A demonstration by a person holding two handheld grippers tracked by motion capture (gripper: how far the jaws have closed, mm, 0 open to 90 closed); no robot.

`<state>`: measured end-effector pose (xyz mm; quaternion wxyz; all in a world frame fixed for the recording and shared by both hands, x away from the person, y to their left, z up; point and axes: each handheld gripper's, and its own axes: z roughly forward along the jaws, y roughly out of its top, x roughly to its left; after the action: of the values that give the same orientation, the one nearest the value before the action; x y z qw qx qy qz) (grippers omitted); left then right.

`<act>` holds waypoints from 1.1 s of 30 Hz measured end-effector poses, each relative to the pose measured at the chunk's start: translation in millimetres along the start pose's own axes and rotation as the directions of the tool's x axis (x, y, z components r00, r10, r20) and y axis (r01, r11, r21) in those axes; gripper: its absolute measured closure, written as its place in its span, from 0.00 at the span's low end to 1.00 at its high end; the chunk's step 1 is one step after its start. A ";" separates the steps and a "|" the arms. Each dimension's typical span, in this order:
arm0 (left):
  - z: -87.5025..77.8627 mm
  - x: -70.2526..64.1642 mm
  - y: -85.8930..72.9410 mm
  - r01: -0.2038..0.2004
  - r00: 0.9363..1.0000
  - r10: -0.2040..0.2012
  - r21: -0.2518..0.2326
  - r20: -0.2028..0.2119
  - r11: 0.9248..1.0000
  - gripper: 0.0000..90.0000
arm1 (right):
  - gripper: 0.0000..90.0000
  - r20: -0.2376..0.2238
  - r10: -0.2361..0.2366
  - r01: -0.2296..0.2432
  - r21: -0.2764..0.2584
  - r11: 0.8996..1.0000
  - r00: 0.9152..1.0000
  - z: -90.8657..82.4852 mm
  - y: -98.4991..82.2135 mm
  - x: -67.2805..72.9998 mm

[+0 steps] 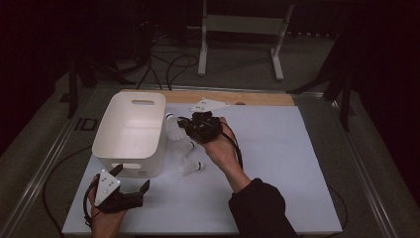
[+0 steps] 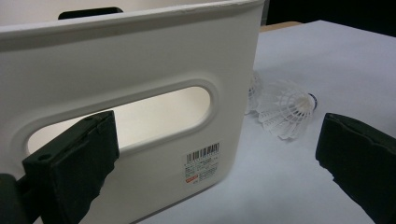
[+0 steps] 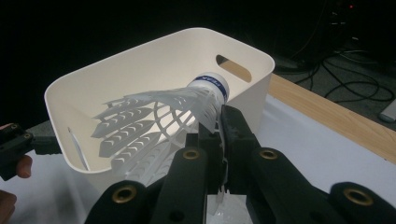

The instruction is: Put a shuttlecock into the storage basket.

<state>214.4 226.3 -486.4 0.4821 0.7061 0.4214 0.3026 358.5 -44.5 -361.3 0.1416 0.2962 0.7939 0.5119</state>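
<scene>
A white plastic bin (image 1: 130,130) with slot handles stands on the left of the white table top. My right gripper (image 1: 181,123) hovers by the bin's right rim, shut on the feather skirt of a white shuttlecock (image 3: 159,116) whose blue-banded cork points toward the bin (image 3: 252,84). In the right gripper view the jaws (image 3: 219,128) pinch the skirt edge. Two more shuttlecocks (image 1: 191,167) lie on the table beside the bin. My left gripper (image 1: 132,181) rests near the bin's near end, open and empty. Its view faces the bin's handle wall (image 2: 140,60), with a loose shuttlecock (image 2: 285,109) to the right.
The white sheet (image 1: 277,163) covers the table, with a wooden strip (image 1: 262,98) along its far edge. A white frame stand (image 1: 242,29) and cables lie on the floor behind. A barcode label (image 2: 203,161) sits on the bin's near wall.
</scene>
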 end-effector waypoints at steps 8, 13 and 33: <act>-0.1 0.1 0.0 0.000 1.000 0.000 0.000 0.000 1.000 0.00 | 0.98 -0.005 0.001 -0.001 -0.005 1.000 1.000 3.7 4.0 0.6; -0.1 0.2 0.0 0.001 1.000 -0.001 -0.001 -0.001 1.000 0.00 | 0.98 -0.006 0.001 -0.001 -0.006 1.000 1.000 6.0 5.8 1.0; -0.2 0.3 0.1 0.001 1.000 -0.001 -0.001 -0.001 1.000 0.00 | 0.98 -0.016 -0.004 0.004 -0.007 1.000 1.000 19.1 15.4 7.0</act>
<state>214.4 226.7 -486.2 0.4822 0.7056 0.4217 0.3030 368.1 -21.7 -355.2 0.1374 0.2902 0.7936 0.5168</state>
